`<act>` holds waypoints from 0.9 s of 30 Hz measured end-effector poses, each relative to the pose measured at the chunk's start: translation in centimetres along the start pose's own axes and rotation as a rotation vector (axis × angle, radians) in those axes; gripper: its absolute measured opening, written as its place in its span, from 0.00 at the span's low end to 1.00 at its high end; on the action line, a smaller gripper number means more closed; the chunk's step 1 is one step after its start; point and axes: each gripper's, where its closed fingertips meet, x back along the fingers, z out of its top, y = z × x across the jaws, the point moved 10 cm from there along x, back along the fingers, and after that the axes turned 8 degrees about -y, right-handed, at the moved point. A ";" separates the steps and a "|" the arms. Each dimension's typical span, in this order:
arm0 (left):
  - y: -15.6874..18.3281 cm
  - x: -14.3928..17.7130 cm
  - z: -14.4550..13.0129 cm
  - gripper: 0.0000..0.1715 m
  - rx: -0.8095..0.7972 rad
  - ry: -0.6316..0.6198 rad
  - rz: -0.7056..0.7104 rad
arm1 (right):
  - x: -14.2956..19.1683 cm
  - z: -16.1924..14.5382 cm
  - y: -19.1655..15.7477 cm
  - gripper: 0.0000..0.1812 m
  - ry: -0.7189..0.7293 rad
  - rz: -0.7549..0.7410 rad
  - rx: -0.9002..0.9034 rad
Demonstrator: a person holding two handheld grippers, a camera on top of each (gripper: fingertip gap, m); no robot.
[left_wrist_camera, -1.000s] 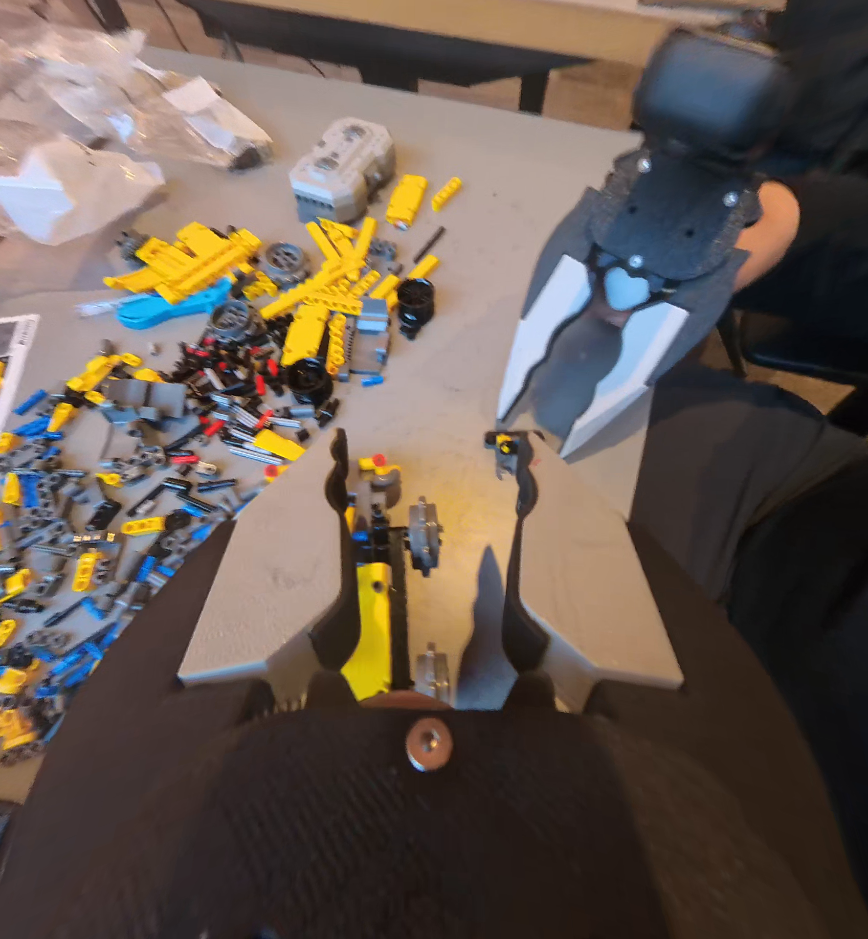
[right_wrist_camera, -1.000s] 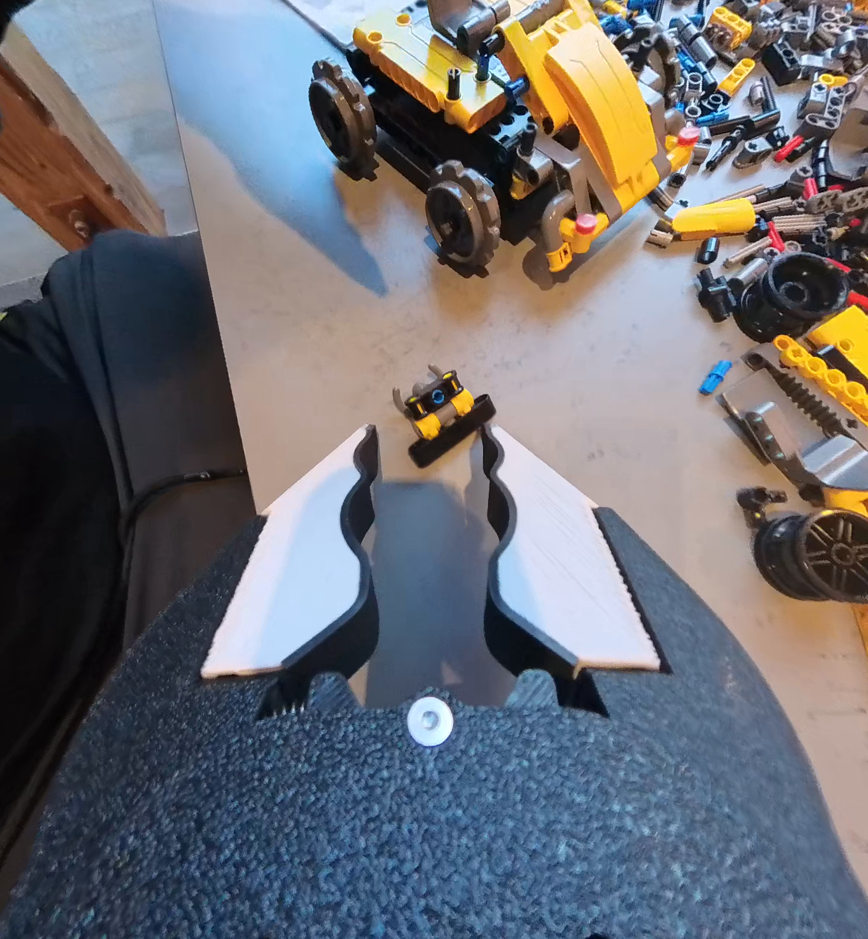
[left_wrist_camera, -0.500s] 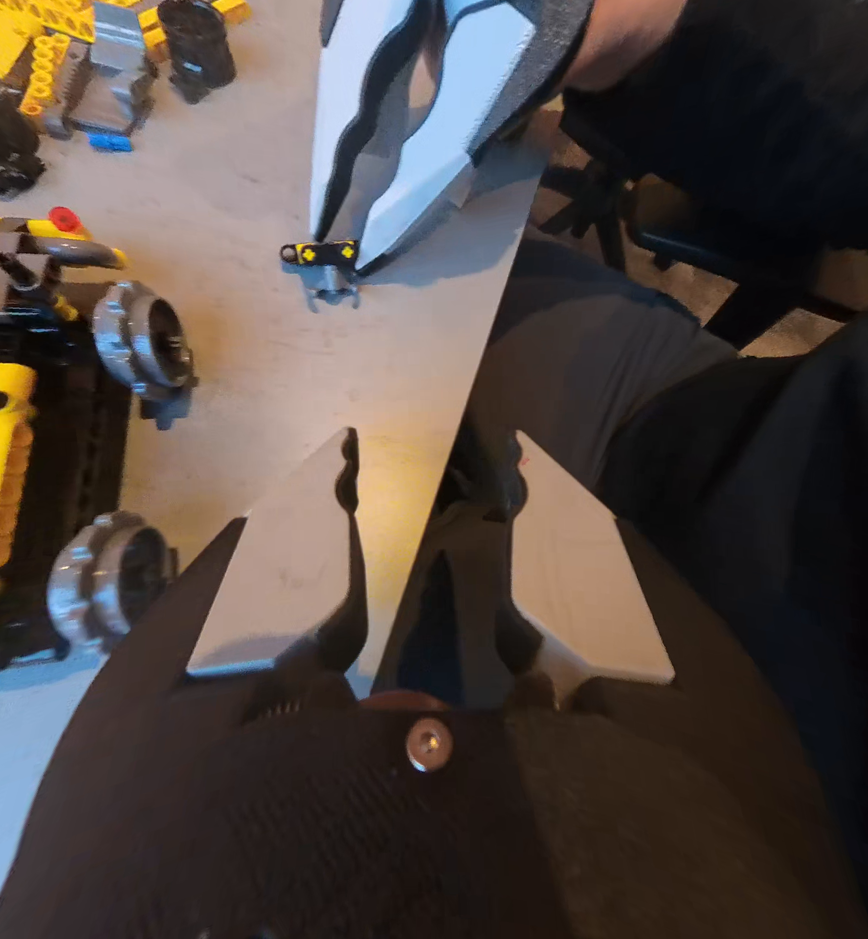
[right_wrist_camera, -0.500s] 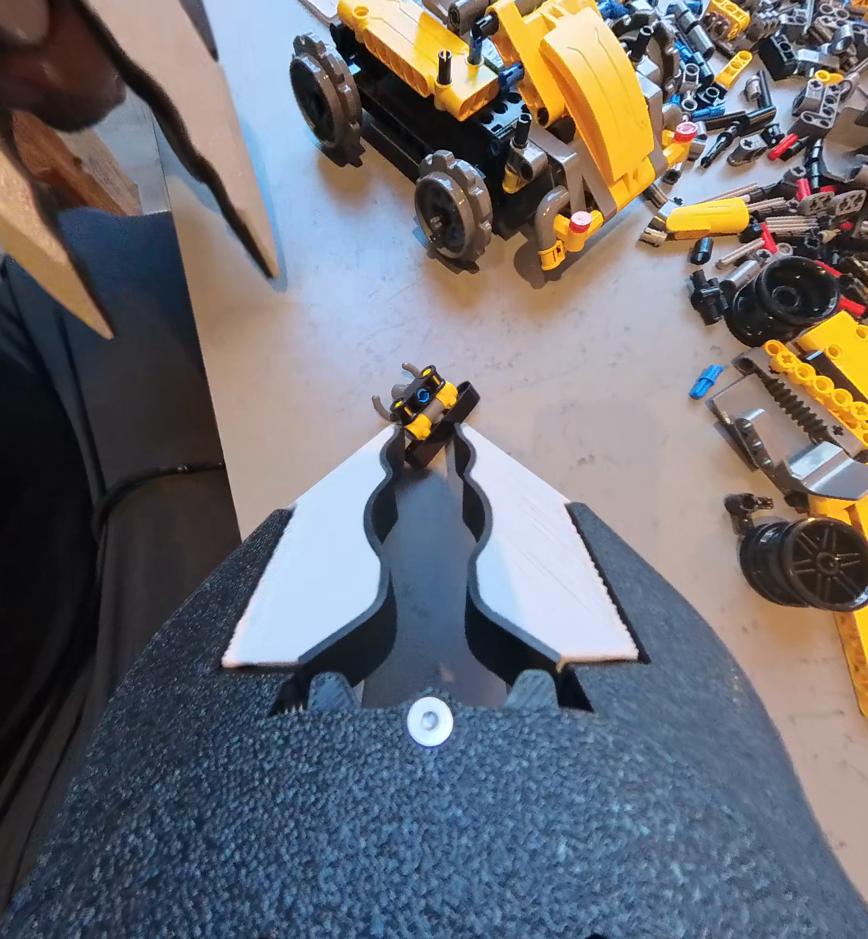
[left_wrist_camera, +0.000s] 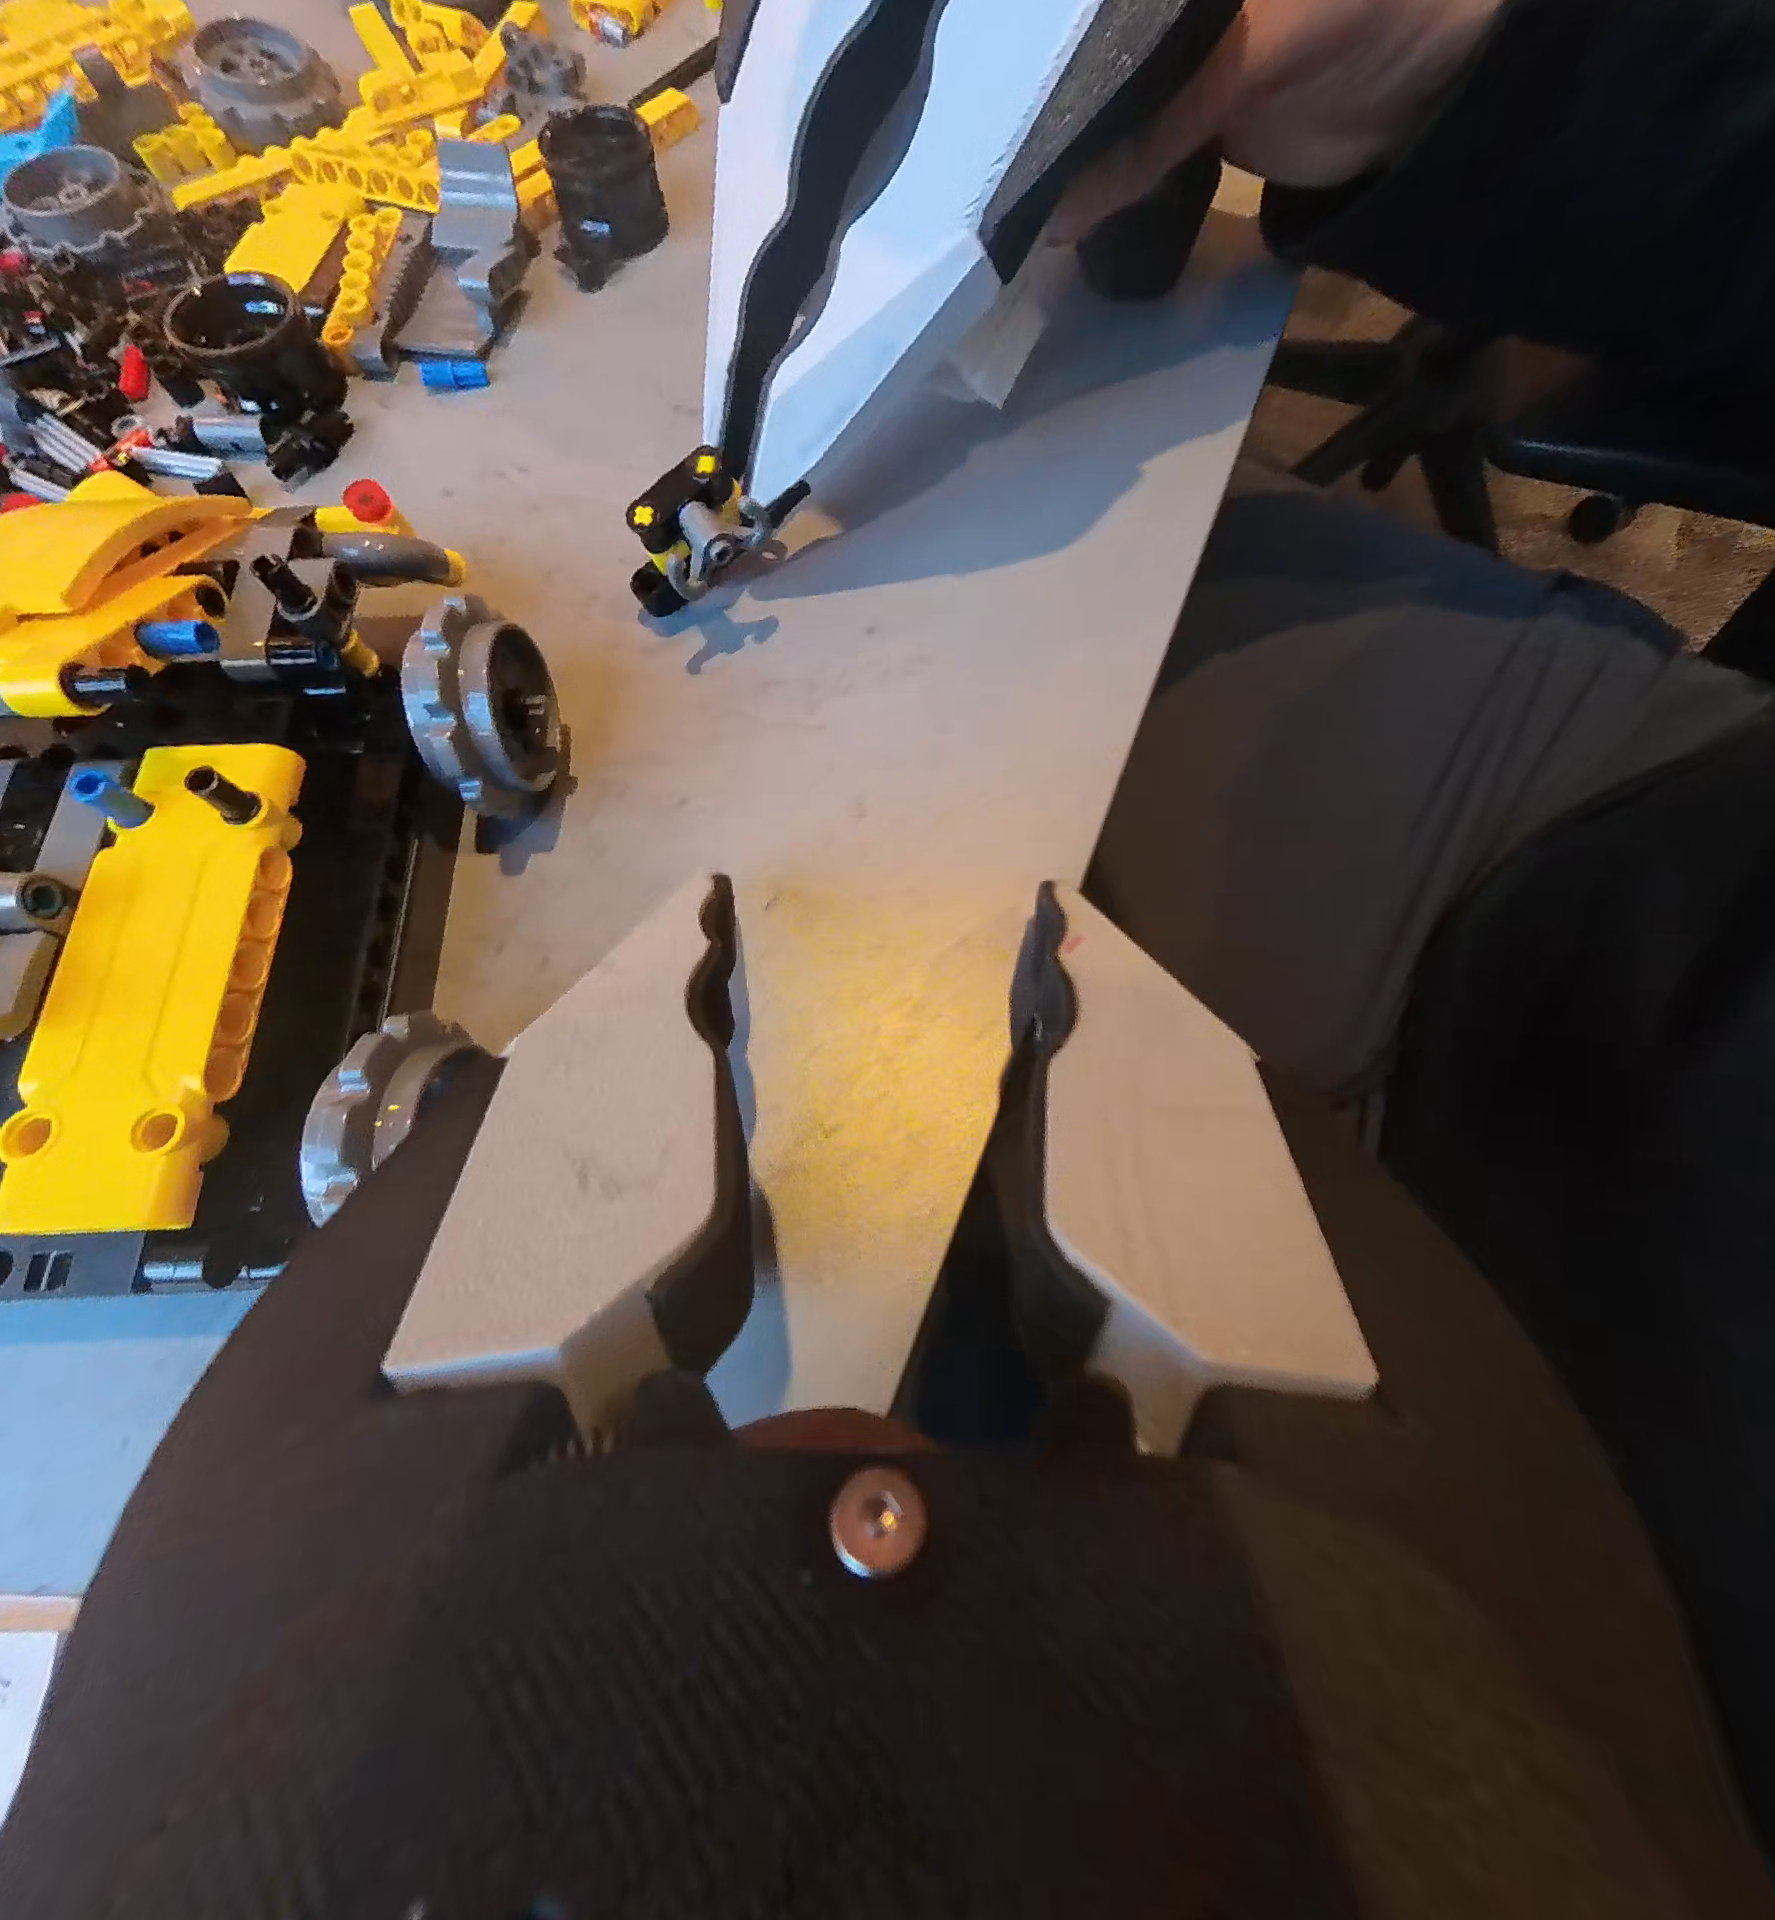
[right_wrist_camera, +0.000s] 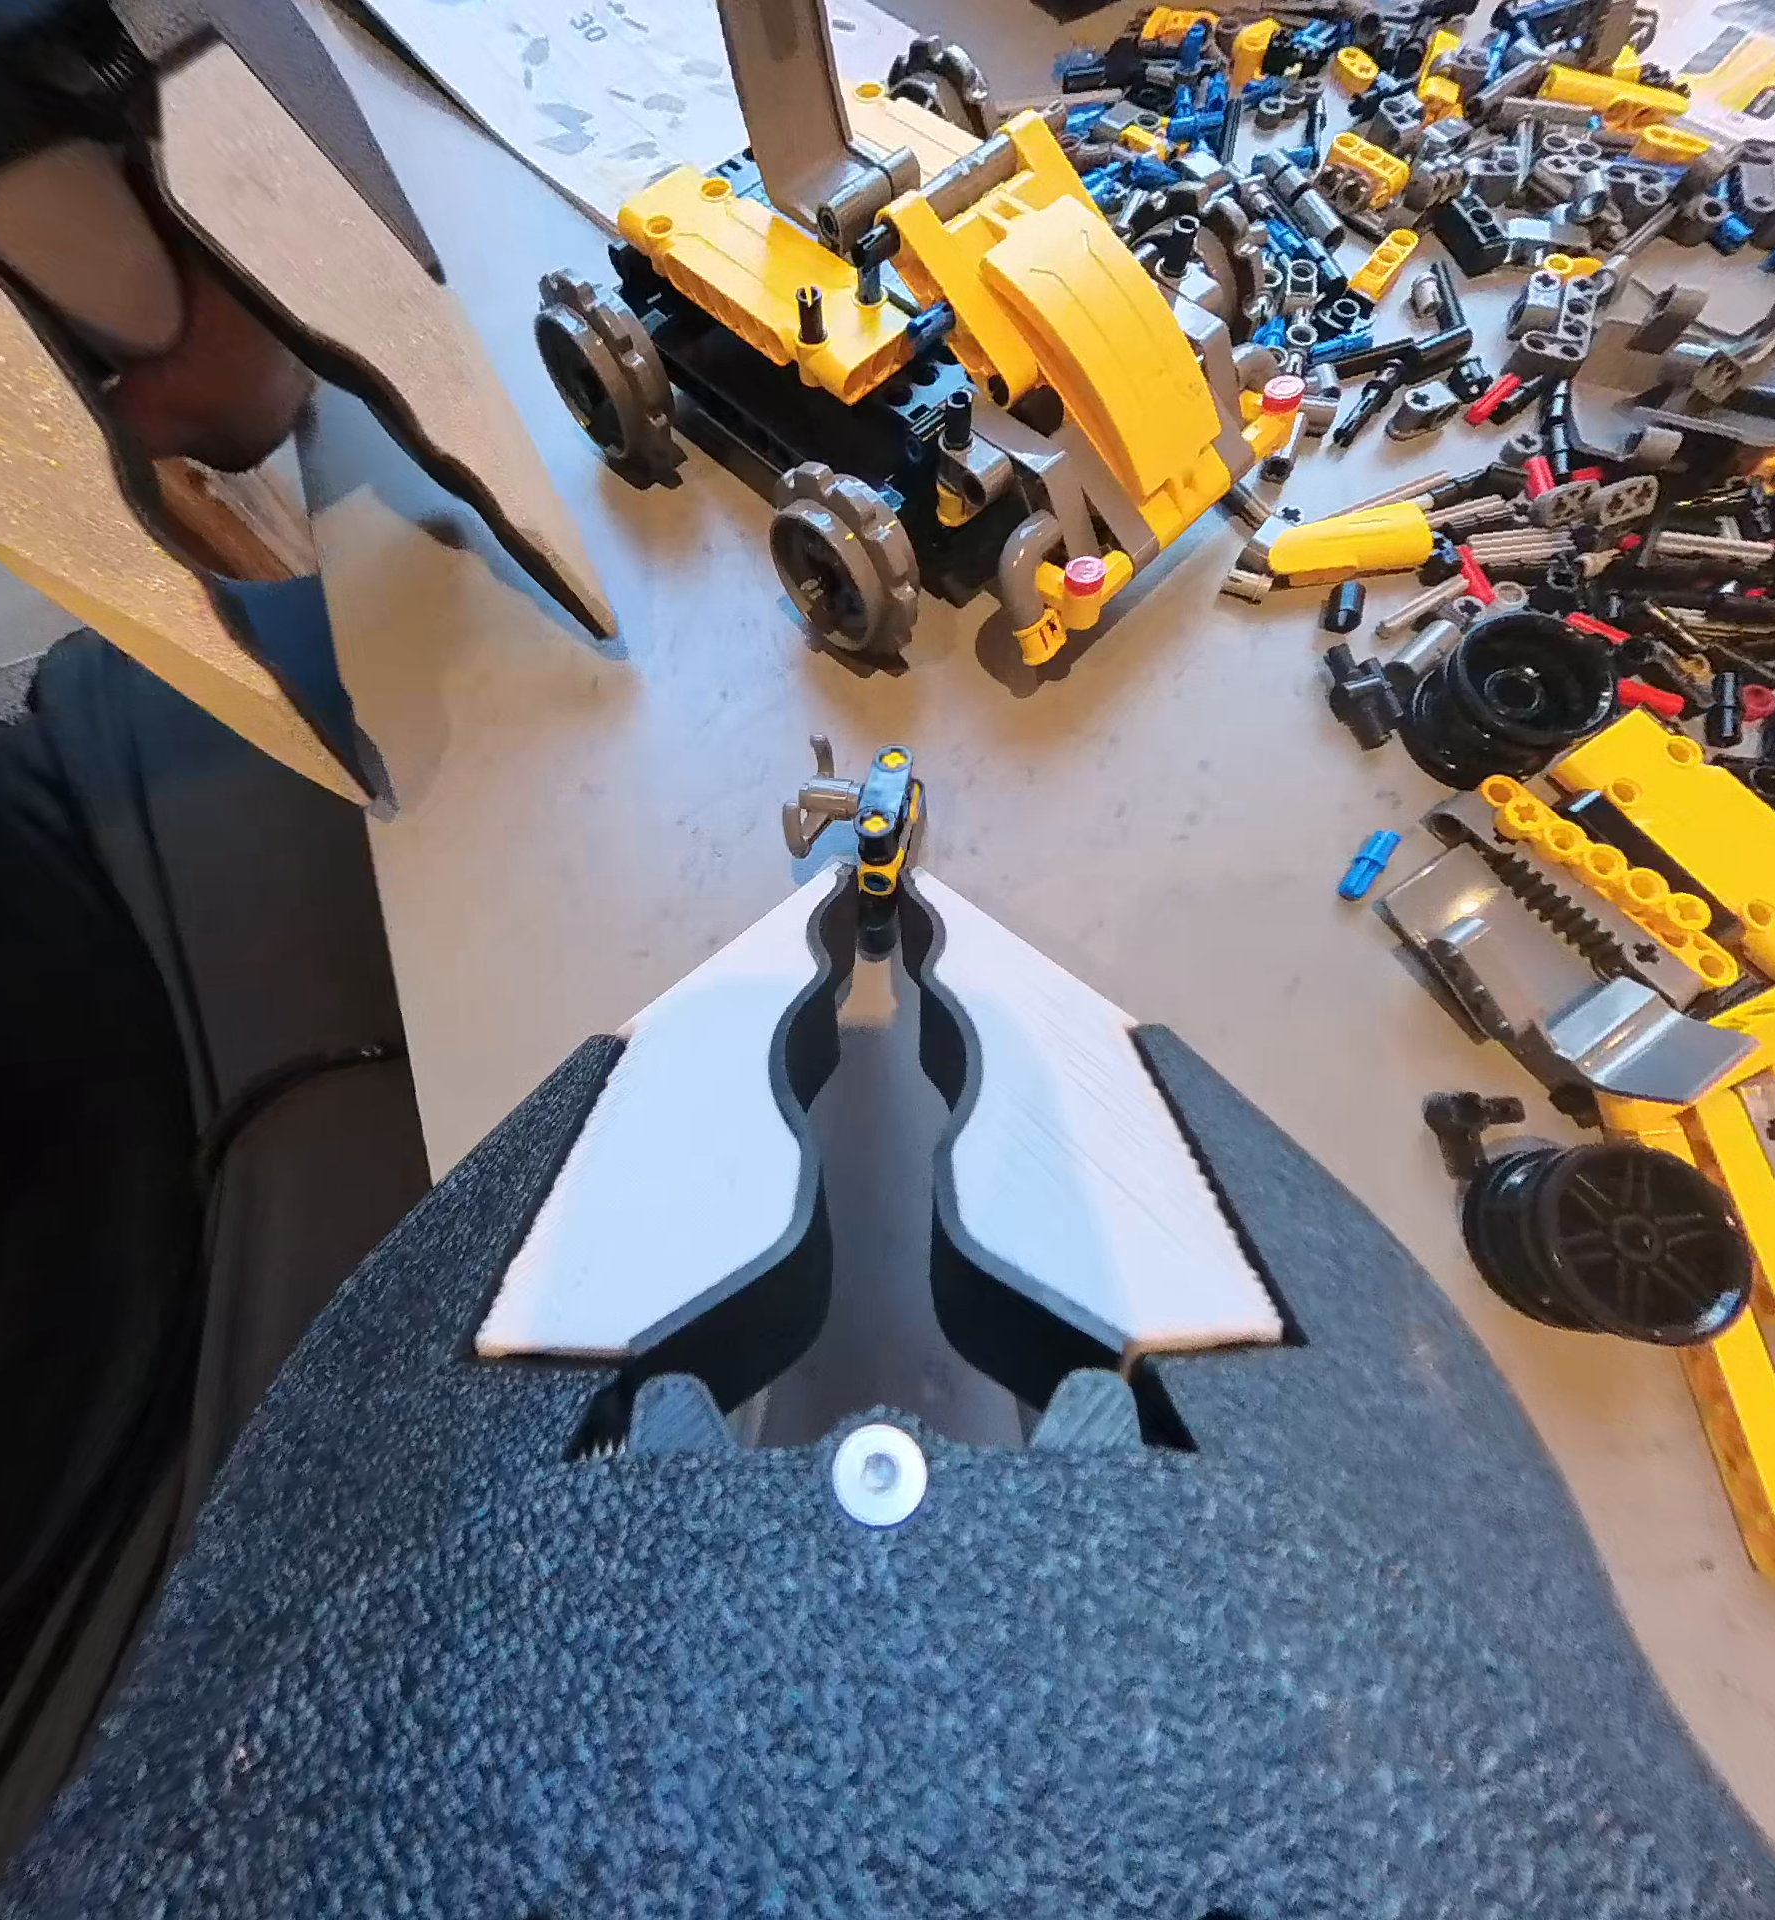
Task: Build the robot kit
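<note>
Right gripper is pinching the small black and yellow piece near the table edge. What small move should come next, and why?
Probably lift it slightly. The right gripper is shut on the small piece, which appears tilted up, its lower end near the table. The left gripper is open and empty beside the half-built yellow vehicle.

Left gripper [left_wrist_camera: 878,904]: black textured housing, beige fingers [left_wrist_camera: 602,1122], black wavy liners, one silver screw. Right gripper [right_wrist_camera: 878,883]: speckled dark housing, white fingers [right_wrist_camera: 1070,1143]. Person wears black sleeve [left_wrist_camera: 1589,156], grey trousers [left_wrist_camera: 1382,779].
</note>
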 end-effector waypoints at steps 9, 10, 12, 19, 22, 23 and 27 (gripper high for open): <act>-0.5 -0.1 0.0 0.31 0.035 0.002 -0.023 | 0.0 0.0 0.4 0.03 0.004 0.061 -0.041; -0.5 0.0 0.0 0.31 0.040 0.009 -0.027 | 0.0 0.0 0.4 0.03 0.001 0.064 -0.044; -0.7 0.3 0.0 0.31 0.050 0.021 -0.023 | 0.0 0.0 0.5 0.03 -0.002 0.066 -0.048; -3.9 5.4 -0.1 0.18 -0.071 0.064 0.294 | -0.1 -0.1 0.6 0.03 -0.006 0.097 -0.061; -6.1 7.4 -0.7 0.28 0.062 0.074 0.289 | -0.2 -0.1 0.6 0.03 -0.014 0.112 -0.065; -6.8 7.5 -0.9 0.34 0.117 0.073 0.250 | -0.2 -0.1 0.6 0.03 -0.014 0.117 -0.065; -9.6 7.2 -1.6 0.40 0.204 0.043 0.206 | -0.2 -0.1 0.8 0.03 -0.009 0.158 -0.081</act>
